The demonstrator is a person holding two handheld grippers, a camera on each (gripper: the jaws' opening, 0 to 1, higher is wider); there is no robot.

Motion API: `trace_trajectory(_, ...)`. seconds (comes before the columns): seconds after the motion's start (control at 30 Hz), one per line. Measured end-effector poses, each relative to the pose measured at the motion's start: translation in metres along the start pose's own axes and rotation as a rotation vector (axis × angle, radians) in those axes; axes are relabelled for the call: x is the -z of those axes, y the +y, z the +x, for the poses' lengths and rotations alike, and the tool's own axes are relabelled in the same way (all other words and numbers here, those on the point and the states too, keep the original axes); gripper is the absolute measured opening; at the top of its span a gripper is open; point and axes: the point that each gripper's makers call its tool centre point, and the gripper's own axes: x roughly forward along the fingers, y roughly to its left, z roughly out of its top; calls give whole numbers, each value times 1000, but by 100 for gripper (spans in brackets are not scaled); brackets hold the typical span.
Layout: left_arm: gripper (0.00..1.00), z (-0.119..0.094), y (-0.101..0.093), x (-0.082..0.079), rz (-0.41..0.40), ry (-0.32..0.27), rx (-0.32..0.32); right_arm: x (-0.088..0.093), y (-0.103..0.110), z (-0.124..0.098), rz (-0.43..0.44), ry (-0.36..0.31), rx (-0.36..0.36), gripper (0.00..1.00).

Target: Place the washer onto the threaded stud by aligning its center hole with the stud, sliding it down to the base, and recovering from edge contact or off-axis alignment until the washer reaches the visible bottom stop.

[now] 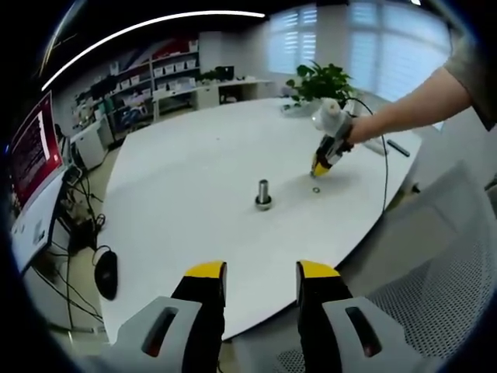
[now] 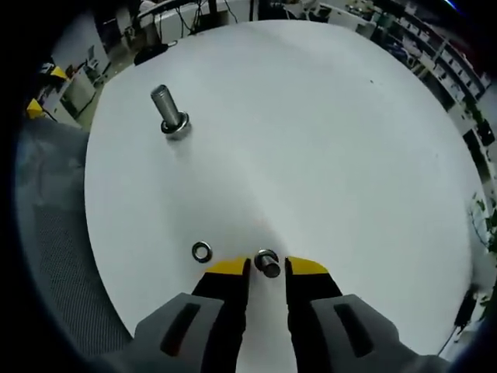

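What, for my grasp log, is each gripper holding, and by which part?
Left gripper: nothing. A small metal piece sits between the right gripper's fingers; whether it is clamped cannot be told.

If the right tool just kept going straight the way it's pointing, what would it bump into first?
Most likely the small metal piece lying between the tips of the right tool. Beyond it lies bare white table. The washer and threaded stud sit off to the left of that line.

tongs (image 2: 267, 269): grey bodies | black jaws | yellow tips | grey sleeve (image 1: 474, 71)
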Motion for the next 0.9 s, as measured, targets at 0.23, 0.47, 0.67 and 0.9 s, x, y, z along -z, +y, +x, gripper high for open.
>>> trace_trajectory(0.23, 34, 0, 0, 1, 1, 4, -1, 11, 2, -8, 38, -14, 7, 23)
trace_trajectory(0.47, 34, 0, 1, 2, 3, 10, -3, 22, 9, -11, 29, -9, 0, 25)
trace_trajectory(0.67, 34, 0, 2, 2, -7, 7, -5, 22, 21, -10, 52, -17, -24, 25)
trace_trajectory(0.9, 34, 0, 3, 2, -9, 11, -10, 11, 49, -3, 59, -43, -75, 24)
